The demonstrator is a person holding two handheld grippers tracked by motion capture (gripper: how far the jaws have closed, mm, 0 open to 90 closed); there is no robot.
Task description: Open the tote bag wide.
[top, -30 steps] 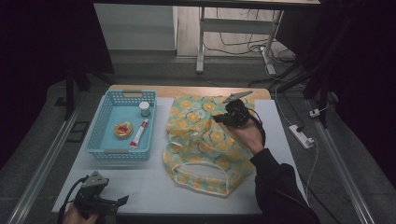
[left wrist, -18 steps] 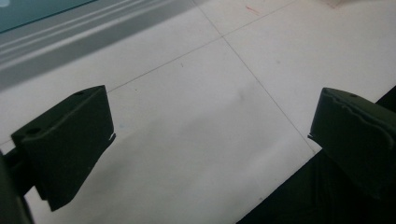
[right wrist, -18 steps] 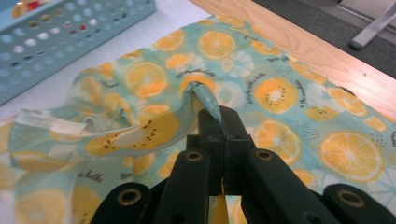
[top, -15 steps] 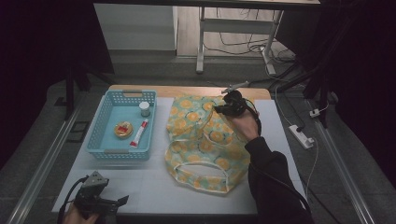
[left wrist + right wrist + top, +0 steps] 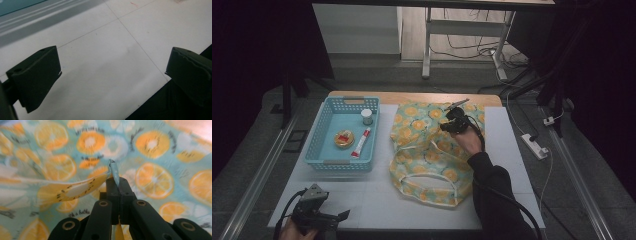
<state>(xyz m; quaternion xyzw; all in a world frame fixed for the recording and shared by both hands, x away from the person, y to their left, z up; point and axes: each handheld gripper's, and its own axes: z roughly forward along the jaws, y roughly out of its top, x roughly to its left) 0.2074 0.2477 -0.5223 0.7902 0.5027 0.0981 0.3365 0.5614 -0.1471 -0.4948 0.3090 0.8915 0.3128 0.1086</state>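
Observation:
A cloth bag [image 5: 427,150] printed with orange slices on pale green lies across the middle of the white table. My right gripper [image 5: 451,121] hovers low over its far part, shut on a fold of the fabric. In the right gripper view the jaws are pressed together with a thin edge of the bag's cloth [image 5: 113,171] pinched between them and a strip of it trailing to the left. My left gripper [image 5: 343,216] rests at the near left table edge. Its jaws stand wide apart in the left gripper view [image 5: 112,72], with bare table between them.
A light blue basket [image 5: 327,150] stands at the left with a small white jar [image 5: 367,116], a round yellow and red tin [image 5: 344,138] and a red and white tube [image 5: 361,142] inside. A power strip [image 5: 534,146] lies off the table's right side.
My right gripper has come down and shifted toward the far edge with the pinched cloth, and the bag's upper layer has settled flatter. The left gripper has kept still.

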